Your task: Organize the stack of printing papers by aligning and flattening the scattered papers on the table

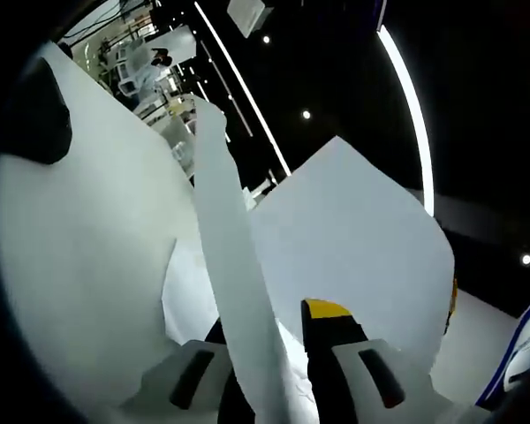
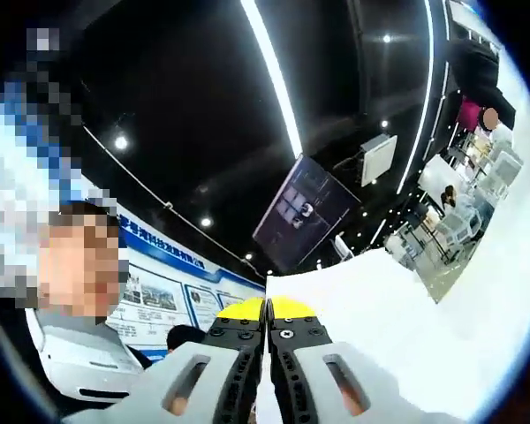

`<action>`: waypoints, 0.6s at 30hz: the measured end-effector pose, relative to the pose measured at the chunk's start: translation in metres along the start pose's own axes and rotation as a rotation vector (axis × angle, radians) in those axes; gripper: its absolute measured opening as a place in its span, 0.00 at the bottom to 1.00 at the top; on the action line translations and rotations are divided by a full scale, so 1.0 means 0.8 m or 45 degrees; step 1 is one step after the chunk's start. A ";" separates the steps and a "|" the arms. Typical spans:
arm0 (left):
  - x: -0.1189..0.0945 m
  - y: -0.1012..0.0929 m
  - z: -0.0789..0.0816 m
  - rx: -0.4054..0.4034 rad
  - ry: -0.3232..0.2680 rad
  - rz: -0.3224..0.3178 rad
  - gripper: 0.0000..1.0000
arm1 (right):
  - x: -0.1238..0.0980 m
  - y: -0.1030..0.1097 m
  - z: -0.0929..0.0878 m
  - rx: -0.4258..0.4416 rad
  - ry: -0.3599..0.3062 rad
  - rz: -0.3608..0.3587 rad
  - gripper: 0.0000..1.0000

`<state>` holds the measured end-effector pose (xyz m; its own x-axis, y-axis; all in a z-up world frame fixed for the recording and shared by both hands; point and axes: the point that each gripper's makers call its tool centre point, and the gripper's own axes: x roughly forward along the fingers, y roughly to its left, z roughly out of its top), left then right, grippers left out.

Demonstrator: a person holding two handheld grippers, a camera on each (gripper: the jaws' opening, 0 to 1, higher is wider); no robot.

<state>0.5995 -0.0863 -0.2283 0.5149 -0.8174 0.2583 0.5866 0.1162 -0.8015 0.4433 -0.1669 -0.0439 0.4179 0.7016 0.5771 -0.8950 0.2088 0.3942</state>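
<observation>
Both views tilt up toward the dark ceiling. White printing papers (image 1: 353,238) rise from my left gripper (image 1: 269,322), which is shut on them. One sheet stands edge-on between the jaws as a tall narrow strip (image 1: 234,265), and other sheets fan out to the left (image 1: 79,247) and right. The yellow-tipped finger (image 1: 327,311) shows to the right of the strip; the other fingertip is hidden behind paper. My right gripper (image 2: 266,307) is shut, its yellow tips pressed together on a thin white paper edge (image 2: 265,402). From there the paper (image 2: 397,327) spreads to the right.
Long ceiling light strips (image 2: 274,79) and a hanging dark screen (image 2: 305,212) are overhead. A person (image 2: 79,291) stands close on the left before blue-and-white poster boards (image 2: 168,296). Desks and people (image 2: 464,177) lie far right. A dark shape (image 1: 35,115) overlaps the left sheet.
</observation>
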 end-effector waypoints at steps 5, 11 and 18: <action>0.000 -0.002 -0.002 -0.004 0.002 -0.007 0.18 | -0.016 -0.001 0.031 0.032 -0.125 0.031 0.00; -0.001 -0.003 -0.001 -0.025 -0.005 -0.014 0.19 | -0.035 -0.004 0.055 0.014 -0.217 0.018 0.00; -0.002 -0.003 0.004 -0.065 -0.031 -0.025 0.19 | -0.106 -0.089 0.024 0.036 -0.190 -0.340 0.00</action>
<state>0.5991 -0.0835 -0.2253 0.5187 -0.8054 0.2868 0.5643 0.0706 -0.8225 0.4747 -0.2543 -0.1069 0.6580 0.5161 0.5484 -0.7466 0.3521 0.5645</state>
